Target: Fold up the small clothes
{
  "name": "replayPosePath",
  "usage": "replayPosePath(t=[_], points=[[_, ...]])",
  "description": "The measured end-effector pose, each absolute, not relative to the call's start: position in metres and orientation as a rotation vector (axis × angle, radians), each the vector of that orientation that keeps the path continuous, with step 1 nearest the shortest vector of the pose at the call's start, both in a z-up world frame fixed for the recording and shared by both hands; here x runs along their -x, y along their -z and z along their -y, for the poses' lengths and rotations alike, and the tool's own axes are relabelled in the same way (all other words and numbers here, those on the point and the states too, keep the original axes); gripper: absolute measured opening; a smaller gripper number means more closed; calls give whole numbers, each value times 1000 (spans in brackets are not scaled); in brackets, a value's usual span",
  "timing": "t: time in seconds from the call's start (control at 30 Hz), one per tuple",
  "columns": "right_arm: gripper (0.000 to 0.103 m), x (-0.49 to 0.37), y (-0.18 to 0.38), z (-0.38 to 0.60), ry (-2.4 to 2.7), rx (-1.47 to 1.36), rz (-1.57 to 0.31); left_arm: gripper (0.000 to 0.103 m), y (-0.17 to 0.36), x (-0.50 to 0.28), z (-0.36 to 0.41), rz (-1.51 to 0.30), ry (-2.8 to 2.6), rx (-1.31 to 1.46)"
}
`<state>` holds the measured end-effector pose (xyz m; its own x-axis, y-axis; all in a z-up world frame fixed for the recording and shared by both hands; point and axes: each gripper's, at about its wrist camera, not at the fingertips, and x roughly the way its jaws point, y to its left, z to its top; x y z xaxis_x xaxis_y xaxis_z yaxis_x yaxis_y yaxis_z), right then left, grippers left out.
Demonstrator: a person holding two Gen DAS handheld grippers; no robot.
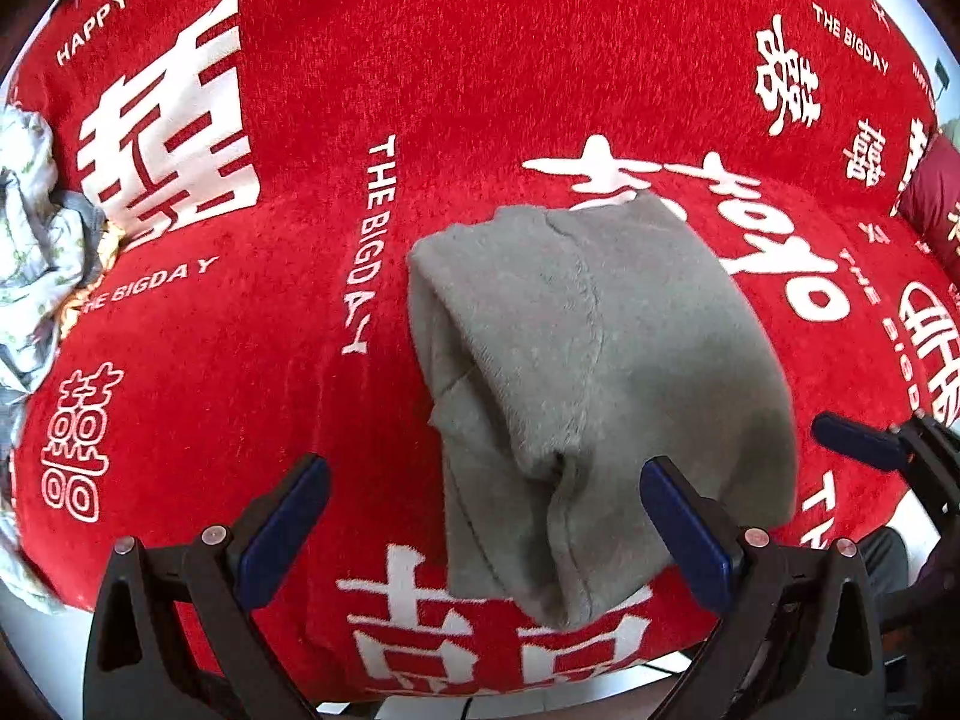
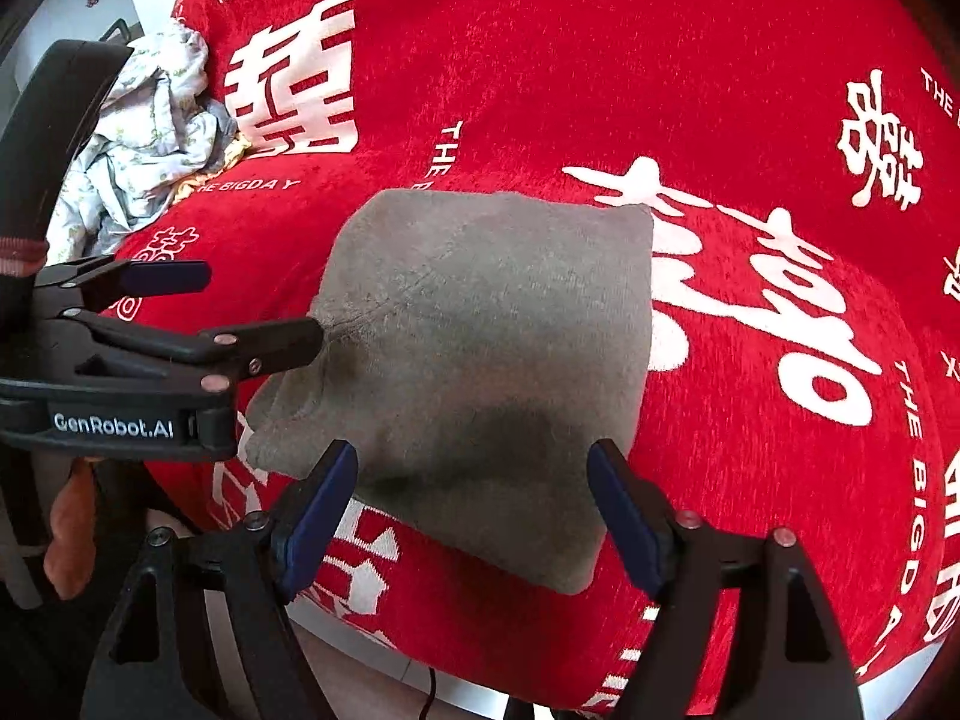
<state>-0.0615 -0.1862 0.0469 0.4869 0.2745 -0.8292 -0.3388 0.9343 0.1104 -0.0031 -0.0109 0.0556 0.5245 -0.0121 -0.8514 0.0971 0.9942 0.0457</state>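
Folded grey garment (image 1: 594, 372) lying on the red blanket (image 1: 480, 72) with white lettering. Left tool (image 1: 486, 516) released, jaws spread on either side of the garment's near edge; right tool (image 2: 474, 504) likewise released, just above it. Crumpled pale clothes (image 2: 150, 126) far left.

A red plush cloth (image 1: 492, 78) printed with white Chinese characters and "THE BIGDAY" lettering covers the table, its near edge overhanging a pale surface.
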Motion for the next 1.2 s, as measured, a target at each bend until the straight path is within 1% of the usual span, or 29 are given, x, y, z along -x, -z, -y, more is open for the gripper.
replayPosePath(t=[0.13, 0.23, 0.3, 0.43, 0.53, 0.57, 0.6, 0.63, 0.67, 0.7, 0.77, 0.8, 0.83, 1.0, 1.07, 1.1, 1.2], points=[[82, 61, -46, 186, -373, 62, -998, 103, -51, 5, 13, -1032, 58, -114], [82, 61, -43, 187, -365, 66, -1005, 103, -44, -7, 8, -1065, 83, -76], [82, 61, -41, 187, -363, 68, -1012, 103, -41, -25, -2, -1089, 98, -7], [82, 61, -39, 190, -355, 57, -1016, 103, -38, -80, -28, -1142, 154, 247], [82, 61, -38, 194, -351, 43, -1018, 103, -34, -105, -27, -1155, 192, 307], [82, 61, -37, 195, -348, 39, -1020, 99, -31, -111, -24, -1162, 209, 308], [82, 60, -36, 196, -347, 35, -1024, 89, -26, -118, -20, -1176, 207, 293], [82, 59, -35, 198, -346, 31, -1027, 49, -18, -124, -17, -1215, 218, 281], [82, 59, -33, 199, -346, 24, -1032, 19, -10, -130, -15, -1261, 237, 280], [82, 58, -30, 201, -344, 15, -1039, 19, 1, -136, -13, -1309, 261, 304], [82, 56, -26, 203, -346, -2, -1050, 18, 3, -141, -14, -1300, 258, 314], [82, 55, -24, 204, -347, -9, -1054, 16, 1, -142, -13, -1295, 258, 311], [82, 55, -23, 204, -347, -13, -1055, 9, -4, -145, -12, -1288, 264, 301], [82, 53, -22, 207, -350, -24, -1054, 9, -39, -156, -9, -1227, 305, 231], [82, 51, -23, 208, -350, -40, -1052, 9, -45, -158, -7, -1213, 303, 186], [82, 51, -23, 209, -351, -51, -1051, 9, -42, -161, -8, -1222, 294, 165], [82, 48, -22, 209, -356, -64, -1056, 10, -1, -173, -19, -1316, 240, 131]])
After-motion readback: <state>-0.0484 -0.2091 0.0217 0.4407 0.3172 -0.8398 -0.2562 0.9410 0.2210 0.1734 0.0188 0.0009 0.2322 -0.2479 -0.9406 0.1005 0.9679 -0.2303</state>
